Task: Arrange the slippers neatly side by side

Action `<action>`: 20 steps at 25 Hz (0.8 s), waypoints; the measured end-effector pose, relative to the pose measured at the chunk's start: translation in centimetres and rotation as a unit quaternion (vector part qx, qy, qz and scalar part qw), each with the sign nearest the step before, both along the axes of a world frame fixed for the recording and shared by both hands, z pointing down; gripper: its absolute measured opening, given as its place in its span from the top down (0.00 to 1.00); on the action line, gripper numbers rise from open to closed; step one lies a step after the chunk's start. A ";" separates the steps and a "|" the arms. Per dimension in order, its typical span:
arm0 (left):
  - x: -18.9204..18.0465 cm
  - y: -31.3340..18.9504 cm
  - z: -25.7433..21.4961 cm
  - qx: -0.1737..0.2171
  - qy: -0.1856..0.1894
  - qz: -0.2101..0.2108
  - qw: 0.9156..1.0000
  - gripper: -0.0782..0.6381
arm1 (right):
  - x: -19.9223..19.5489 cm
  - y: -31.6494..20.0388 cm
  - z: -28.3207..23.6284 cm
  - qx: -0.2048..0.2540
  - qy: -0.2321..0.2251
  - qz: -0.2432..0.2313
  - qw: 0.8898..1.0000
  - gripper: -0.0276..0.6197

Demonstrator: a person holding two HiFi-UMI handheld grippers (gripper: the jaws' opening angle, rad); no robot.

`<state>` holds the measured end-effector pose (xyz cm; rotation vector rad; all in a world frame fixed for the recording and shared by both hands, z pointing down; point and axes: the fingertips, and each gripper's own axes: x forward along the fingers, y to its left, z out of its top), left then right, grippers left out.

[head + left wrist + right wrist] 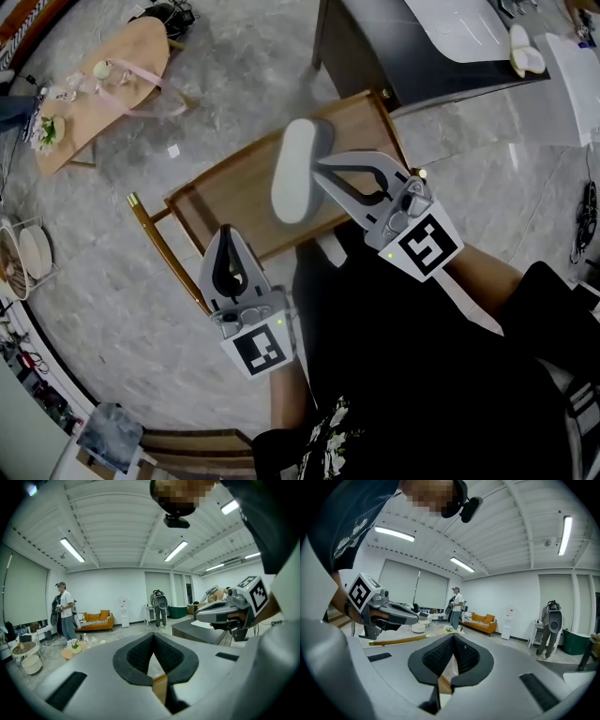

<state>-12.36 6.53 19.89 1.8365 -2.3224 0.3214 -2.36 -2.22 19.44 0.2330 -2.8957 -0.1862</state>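
Observation:
One white slipper [298, 169] lies on the seat of a wooden chair [230, 192] in the head view. My right gripper [319, 166] is shut and empty, its tips right beside the slipper's right edge; whether they touch it I cannot tell. The left gripper [226, 230] is also shut and empty, over the chair's near edge, apart from the slipper. In the left gripper view the left gripper [153, 634] has its jaws together, with the right gripper [225, 613] to its right. In the right gripper view the right gripper [453, 636] is closed too, with the left gripper [389, 613] to its left.
A low round wooden table [103, 89] with flowers and bottles stands at the far left. A dark table [412, 47] stands at the far right. A rack with bowls [23, 253] sits at the left edge. A person [65, 613] and an orange sofa [96, 619] are far off.

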 end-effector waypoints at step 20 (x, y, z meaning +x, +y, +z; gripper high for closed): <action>2.1 0.6 11.0 -0.055 0.086 -0.057 0.993 0.89 | 0.3 1.0 10.1 -0.035 0.091 -0.042 0.994 0.97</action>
